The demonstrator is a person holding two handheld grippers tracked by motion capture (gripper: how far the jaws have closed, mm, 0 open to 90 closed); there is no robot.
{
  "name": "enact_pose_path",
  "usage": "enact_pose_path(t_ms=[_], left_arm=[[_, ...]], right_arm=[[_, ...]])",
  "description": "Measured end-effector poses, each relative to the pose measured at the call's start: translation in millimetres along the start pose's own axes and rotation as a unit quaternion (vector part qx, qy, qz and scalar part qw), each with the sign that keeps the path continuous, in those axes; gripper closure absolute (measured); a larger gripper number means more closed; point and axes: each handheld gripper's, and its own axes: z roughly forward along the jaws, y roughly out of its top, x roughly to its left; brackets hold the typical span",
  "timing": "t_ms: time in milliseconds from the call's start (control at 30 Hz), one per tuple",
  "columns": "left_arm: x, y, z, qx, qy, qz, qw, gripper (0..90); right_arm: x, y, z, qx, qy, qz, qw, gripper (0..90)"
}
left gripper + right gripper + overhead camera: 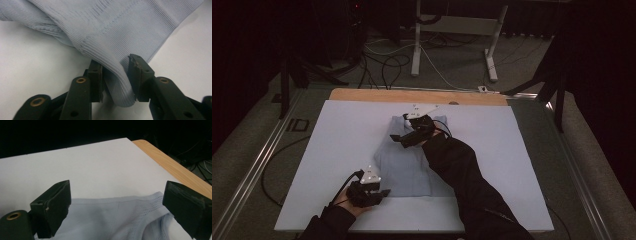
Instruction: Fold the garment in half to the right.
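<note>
A pale blue ribbed garment [404, 167] lies folded on the white sheet [337, 145] in the middle of the table. My left gripper [384, 192] sits at the garment's near left corner. In the left gripper view its jaws pinch a rolled fold of the garment's hem [117, 87]. My right gripper [401, 138] hovers over the far end of the garment, the sleeve reaching across from the near right. In the right gripper view its jaws stand wide apart above the mesh-edged neck opening [152, 202], holding nothing.
A wooden table edge [412, 95] shows beyond the white sheet's far side. On the floor behind stand a white frame's legs [416, 45] and loose cables [387, 62]. A metal rail [257, 160] runs along the left. Bare sheet lies left and right of the garment.
</note>
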Motion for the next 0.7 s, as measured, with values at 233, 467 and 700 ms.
enact_pose_path(t_ms=[233,467,700], left_arm=[[-2.6,3.8,0.1,0.006,-0.013,0.0,0.9999,84.4],[1.9,7.8,-6.7,-0.022,-0.028,-0.024,0.9991,85.7],[3.1,10.6,-9.8,-0.044,-0.034,-0.039,0.9977,85.6]], right_arm=[[-2.2,-0.8,4.9,0.007,0.002,0.002,1.0,8.2],[-12.4,1.6,14.4,0.012,0.003,0.005,0.9999,8.2],[-28.8,7.4,24.2,0.02,-0.009,0.022,0.9995,8.2]])
